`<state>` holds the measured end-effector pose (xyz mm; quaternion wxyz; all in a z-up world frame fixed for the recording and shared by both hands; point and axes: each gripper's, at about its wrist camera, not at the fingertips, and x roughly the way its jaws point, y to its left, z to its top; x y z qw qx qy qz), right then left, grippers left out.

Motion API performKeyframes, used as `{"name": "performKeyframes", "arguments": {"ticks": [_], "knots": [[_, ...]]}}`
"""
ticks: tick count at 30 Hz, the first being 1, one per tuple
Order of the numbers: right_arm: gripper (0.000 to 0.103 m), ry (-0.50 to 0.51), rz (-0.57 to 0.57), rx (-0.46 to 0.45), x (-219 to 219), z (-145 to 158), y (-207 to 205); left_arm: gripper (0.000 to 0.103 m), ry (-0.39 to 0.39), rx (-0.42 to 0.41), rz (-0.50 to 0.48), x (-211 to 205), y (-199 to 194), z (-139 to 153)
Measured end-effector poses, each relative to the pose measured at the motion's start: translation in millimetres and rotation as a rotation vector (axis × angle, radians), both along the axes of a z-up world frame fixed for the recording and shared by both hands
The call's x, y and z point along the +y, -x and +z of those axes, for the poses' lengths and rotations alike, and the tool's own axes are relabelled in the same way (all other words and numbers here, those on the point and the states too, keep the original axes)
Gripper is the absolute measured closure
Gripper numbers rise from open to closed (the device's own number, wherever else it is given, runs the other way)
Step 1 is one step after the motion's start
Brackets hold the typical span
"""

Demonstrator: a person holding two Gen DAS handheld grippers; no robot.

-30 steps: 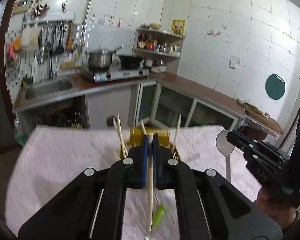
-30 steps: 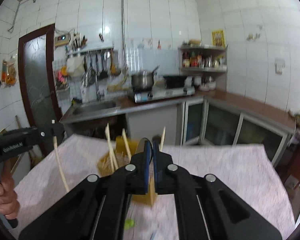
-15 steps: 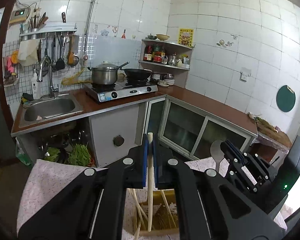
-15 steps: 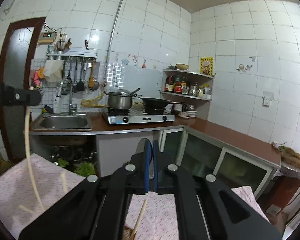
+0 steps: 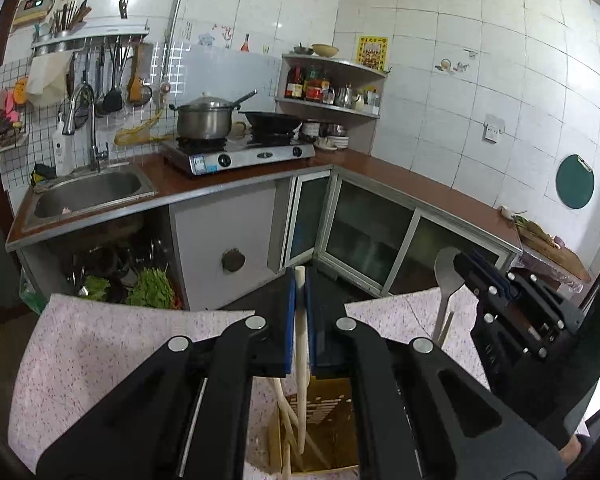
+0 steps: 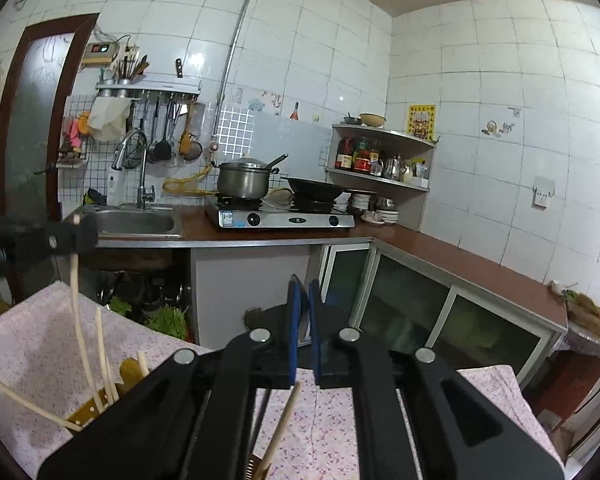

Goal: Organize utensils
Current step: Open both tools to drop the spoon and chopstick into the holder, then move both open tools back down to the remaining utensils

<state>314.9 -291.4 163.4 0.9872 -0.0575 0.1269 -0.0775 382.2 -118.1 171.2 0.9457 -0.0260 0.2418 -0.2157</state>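
My left gripper (image 5: pixel 300 276) is shut on a pale chopstick (image 5: pixel 302 344) that hangs straight down, its lower end inside the yellow utensil holder (image 5: pixel 328 420) among other chopsticks. In the right wrist view the left gripper (image 6: pixel 86 234) holds the same chopstick (image 6: pixel 76 300) over the holder (image 6: pixel 130 370). To the right, my right gripper (image 5: pixel 462 262) grips a metal spoon (image 5: pixel 446 268), bowl up and handle hanging down. The right gripper's (image 6: pixel 306 292) jaws are beginning to open, with a thin gap between the blue pads and the spoon still between them.
The holder stands on a table with a pink flowered cloth (image 5: pixel 100 352). A loose chopstick (image 6: pixel 282 424) slants below my right gripper. Beyond the table edge are a counter with a sink (image 5: pixel 88 192), a stove with a pot (image 5: pixel 204 120) and glass cabinet doors (image 5: pixel 364 232).
Both grippers have moved forward over the table, so the holder now lies beneath them. The chopstick's lower end has gone into the holder. A thin gap has appeared between the right pads.
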Motion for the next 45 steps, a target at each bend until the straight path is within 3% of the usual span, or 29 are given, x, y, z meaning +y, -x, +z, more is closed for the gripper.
{"name": "performKeyframes", "arguments": {"ticks": [2,10,14,19,21,22,24,29,36,45], "knots": [[0.096,-0.021,0.002,0.005,-3,0,3,0.099,0.004,0.009,0.002,1,2,-3],[0.096,-0.118,0.071,-0.037,-18,16,35,0.083,0.007,-0.001,0.009,13,25,0],[0.096,-0.116,0.084,-0.095,-25,27,71,0.082,0.018,-0.003,0.017,23,44,1],[0.096,-0.138,0.065,-0.082,-39,26,117,0.079,0.023,0.004,0.019,38,76,-4],[0.091,-0.141,0.050,-0.036,-45,16,138,0.072,0.015,-0.002,0.020,46,98,-12],[0.077,-0.147,0.045,-0.010,-48,8,147,0.063,0.011,-0.003,0.021,49,107,-18],[0.064,-0.182,0.033,0.051,-59,-16,166,0.059,0.002,0.012,0.028,58,131,-37],[0.064,-0.289,-0.039,0.204,-80,-93,201,0.051,-0.058,0.065,0.032,63,173,-104],[0.064,-0.309,-0.126,0.274,-88,-170,226,0.050,-0.075,0.074,0.032,62,197,-163],[0.064,-0.300,-0.114,0.246,-85,-181,236,0.046,-0.092,0.077,0.004,47,206,-188]]}}
